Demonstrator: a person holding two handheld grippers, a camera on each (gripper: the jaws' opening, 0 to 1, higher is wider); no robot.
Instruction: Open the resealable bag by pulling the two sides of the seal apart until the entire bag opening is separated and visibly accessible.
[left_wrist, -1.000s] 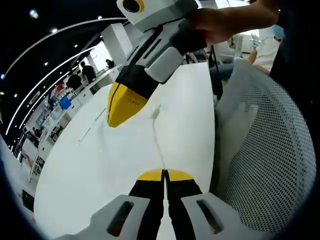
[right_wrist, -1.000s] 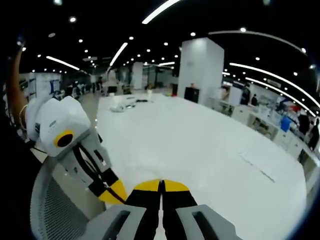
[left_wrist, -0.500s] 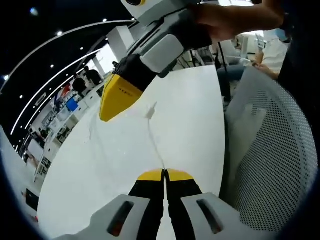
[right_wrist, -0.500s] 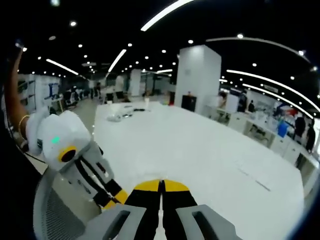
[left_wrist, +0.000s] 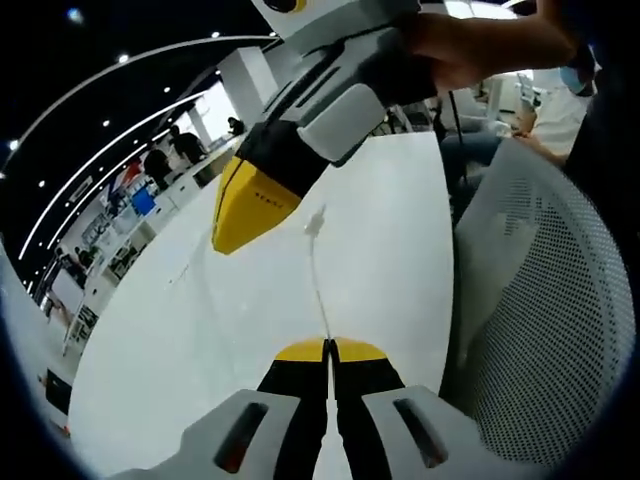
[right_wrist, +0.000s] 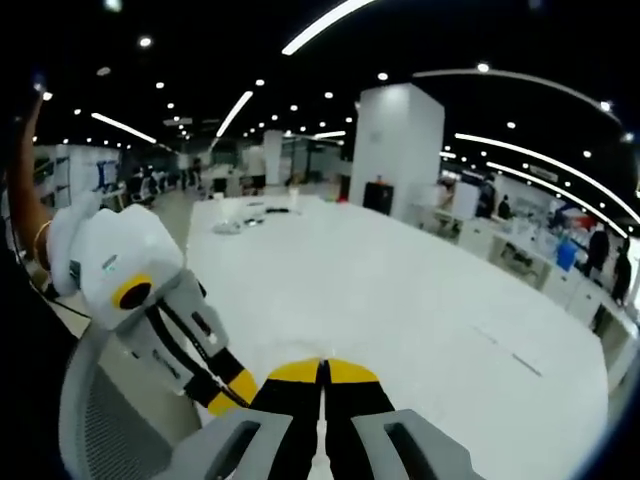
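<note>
A: Where's the bag lying?

B: One clear resealable bag (left_wrist: 315, 270), held above the white desk (left_wrist: 380, 240), its seal edge running from the left gripper (left_wrist: 329, 347) up toward the right gripper (left_wrist: 250, 205); mesh chair (left_wrist: 540, 320) at right.

A: Jaws?

B: Left jaws are closing flat on the near seal edge. Right jaws are looking closed; their grip on the far side, cannot tell. Two grippers, pulling opposite ways next, I'd guess.

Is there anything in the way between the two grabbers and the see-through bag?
Nothing visible is. In the left gripper view the clear bag stretches between the left gripper, shut on its seal edge, and the right gripper, above the white table. The mesh chair stands off to the side.
</note>
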